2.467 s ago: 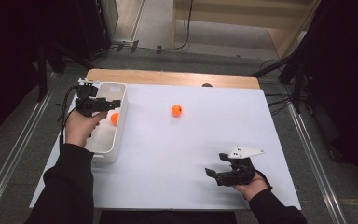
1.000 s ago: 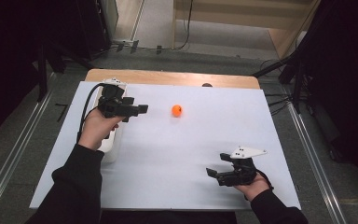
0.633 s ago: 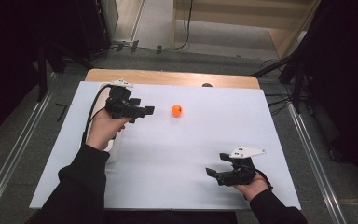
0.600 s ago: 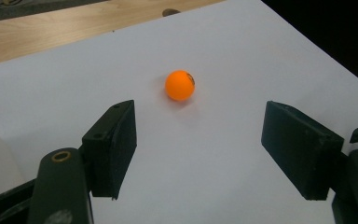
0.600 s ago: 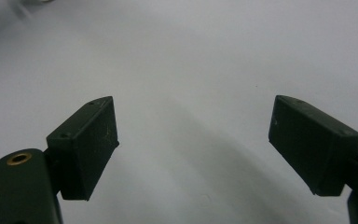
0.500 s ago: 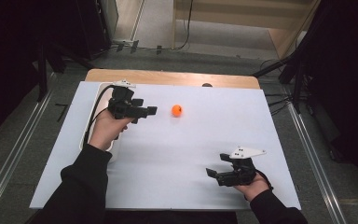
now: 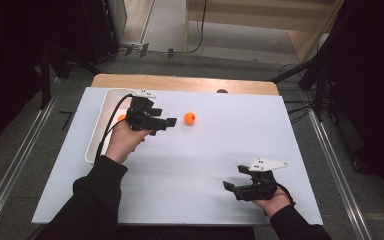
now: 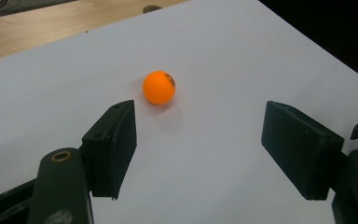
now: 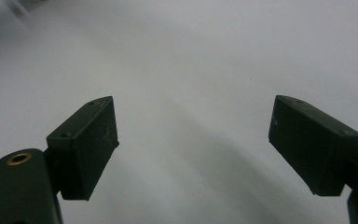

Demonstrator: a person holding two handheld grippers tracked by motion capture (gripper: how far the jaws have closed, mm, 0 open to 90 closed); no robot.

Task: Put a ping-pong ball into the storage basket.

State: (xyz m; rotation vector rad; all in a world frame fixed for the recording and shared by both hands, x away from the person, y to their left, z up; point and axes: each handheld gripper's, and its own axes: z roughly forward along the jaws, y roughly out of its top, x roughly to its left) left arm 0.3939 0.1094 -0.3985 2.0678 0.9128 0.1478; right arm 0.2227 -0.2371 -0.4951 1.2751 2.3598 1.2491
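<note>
Both pairs of jaws stand wide apart and empty. The left gripper [image 7: 167,122] has swung away from the white bin [image 7: 97,131] toward the orange ball [image 7: 190,118] lying mid-table, suggesting a pickup next. The right gripper [image 7: 236,189] stays parked near the table's front edge.

A second small orange ball [image 7: 121,118] in the long white plastic tray [image 7: 98,131] at nine o'clock is mostly hidden behind the black left gripper [image 7: 166,122]. The dark print on the small orange ball [image 8: 159,87] ahead is too small to read. The upper left of the right gripper view is blurred.
</note>
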